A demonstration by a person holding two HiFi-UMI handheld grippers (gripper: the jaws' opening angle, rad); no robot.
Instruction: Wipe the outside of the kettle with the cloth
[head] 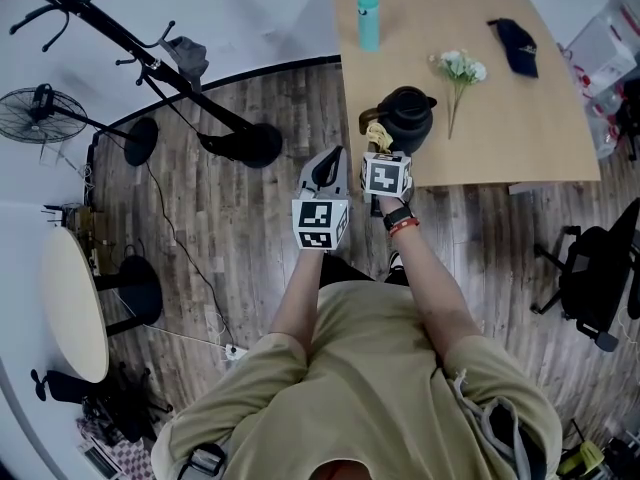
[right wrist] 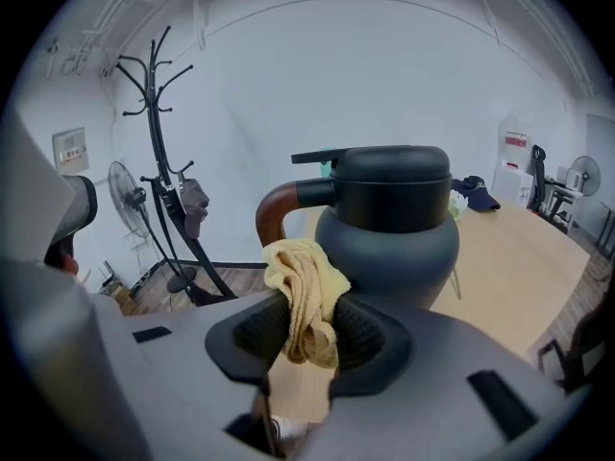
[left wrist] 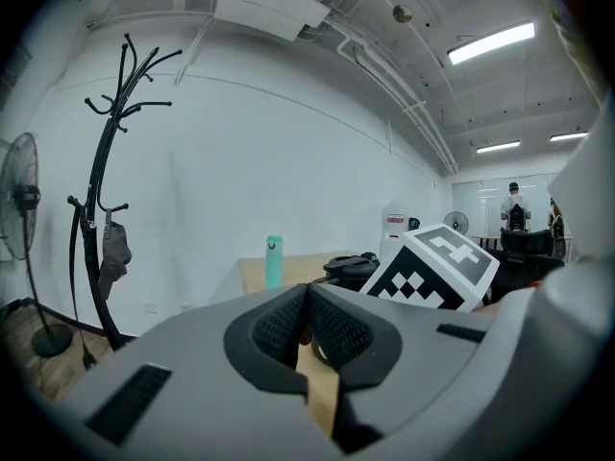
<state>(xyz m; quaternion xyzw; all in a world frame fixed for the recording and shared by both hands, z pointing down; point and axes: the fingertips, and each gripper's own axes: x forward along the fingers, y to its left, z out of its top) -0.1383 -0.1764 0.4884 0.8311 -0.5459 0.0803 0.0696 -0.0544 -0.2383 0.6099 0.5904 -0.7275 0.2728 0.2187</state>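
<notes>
Head view: the kettle (head: 405, 118) stands near the table (head: 520, 128) edge, so a hard push may slide it off. Left gripper view: your left gripper (left wrist: 307, 329) is clenched on nothing. Right gripper view: your right gripper (right wrist: 307, 339) pinches the cloth (right wrist: 306, 291), which may slip out.

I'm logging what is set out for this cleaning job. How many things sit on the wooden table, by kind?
kettle: 1
teal bottle: 1
bunch of white flowers: 1
dark cap: 1
Total on the table: 4
Not counted: the yellow cloth, held in the right gripper.
</notes>
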